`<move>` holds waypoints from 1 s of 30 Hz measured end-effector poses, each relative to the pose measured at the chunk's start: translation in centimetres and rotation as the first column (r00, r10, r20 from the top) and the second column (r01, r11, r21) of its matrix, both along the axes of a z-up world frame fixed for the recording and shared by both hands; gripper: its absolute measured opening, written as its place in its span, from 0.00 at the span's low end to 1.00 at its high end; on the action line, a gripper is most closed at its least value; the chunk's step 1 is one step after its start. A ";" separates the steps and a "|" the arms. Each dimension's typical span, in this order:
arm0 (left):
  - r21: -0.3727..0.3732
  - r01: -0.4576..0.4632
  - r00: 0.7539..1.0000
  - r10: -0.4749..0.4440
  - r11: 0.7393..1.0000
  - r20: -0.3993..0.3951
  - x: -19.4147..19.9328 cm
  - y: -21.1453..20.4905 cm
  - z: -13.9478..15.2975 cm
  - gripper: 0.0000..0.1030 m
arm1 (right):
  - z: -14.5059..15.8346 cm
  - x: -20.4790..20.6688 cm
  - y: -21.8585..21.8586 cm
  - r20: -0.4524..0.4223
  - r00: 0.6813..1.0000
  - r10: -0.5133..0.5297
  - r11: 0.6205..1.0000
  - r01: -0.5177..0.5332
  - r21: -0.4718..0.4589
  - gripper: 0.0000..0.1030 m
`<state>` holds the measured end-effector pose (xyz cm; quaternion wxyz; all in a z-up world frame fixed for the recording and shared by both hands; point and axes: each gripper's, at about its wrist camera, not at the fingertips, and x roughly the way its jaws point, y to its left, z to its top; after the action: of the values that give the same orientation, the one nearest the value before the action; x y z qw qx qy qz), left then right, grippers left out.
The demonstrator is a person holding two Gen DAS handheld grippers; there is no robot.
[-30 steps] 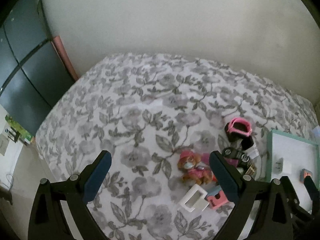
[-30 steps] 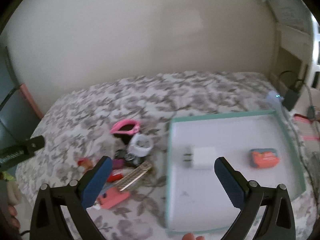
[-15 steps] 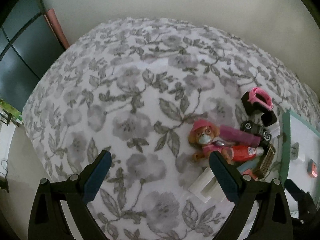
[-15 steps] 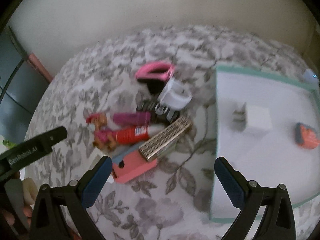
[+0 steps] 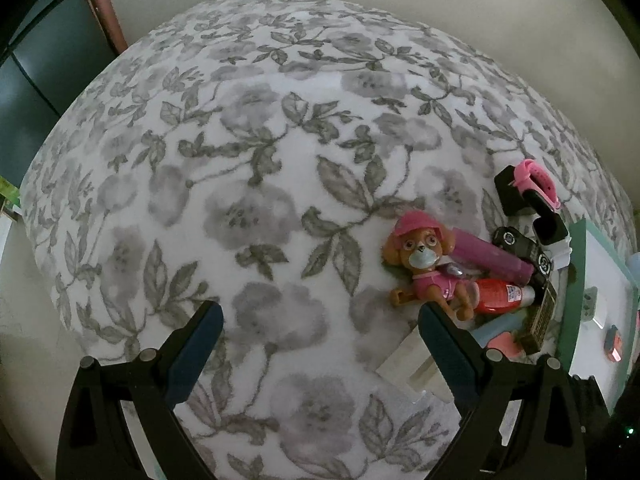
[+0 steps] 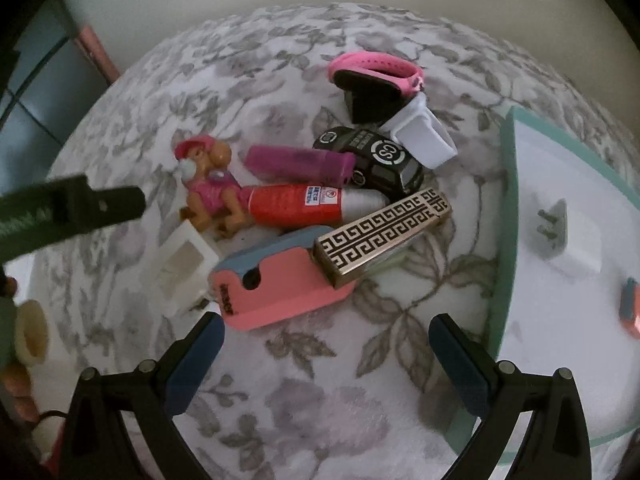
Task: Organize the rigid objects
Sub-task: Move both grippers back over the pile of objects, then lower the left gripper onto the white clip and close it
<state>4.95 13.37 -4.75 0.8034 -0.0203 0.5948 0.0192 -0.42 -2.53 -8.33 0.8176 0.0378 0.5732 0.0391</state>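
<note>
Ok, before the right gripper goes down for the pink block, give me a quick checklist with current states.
1. Right gripper open and empty: ok.
2. Pink block between the jaws' line: ok, just ahead of them.
3. Block free of neighbours: not ok, the patterned bar rests on its right end.
4. Left gripper out of the way: ok, open over bare blanket, though its finger sits near the dog toy.
5. Tray has room: ok, only a charger and an orange item show.
</note>
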 end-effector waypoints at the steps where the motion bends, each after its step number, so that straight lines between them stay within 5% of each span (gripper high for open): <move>1: 0.000 0.002 1.000 -0.002 1.000 -0.001 0.0 0.0 0.0 0.95 | -0.1 0.1 0.0 0.005 1.000 0.003 1.000 -0.003 0.006 1.00; 30: 0.021 0.027 1.000 -0.027 0.999 -0.007 0.1 -0.4 -0.3 0.95 | -1.1 2.4 0.3 0.027 0.996 -0.088 0.994 0.086 0.069 1.00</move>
<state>5.02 12.95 -5.08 0.8018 -0.0037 0.5974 0.0145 1.96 -2.25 -9.47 0.8252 0.0900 0.5571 0.0234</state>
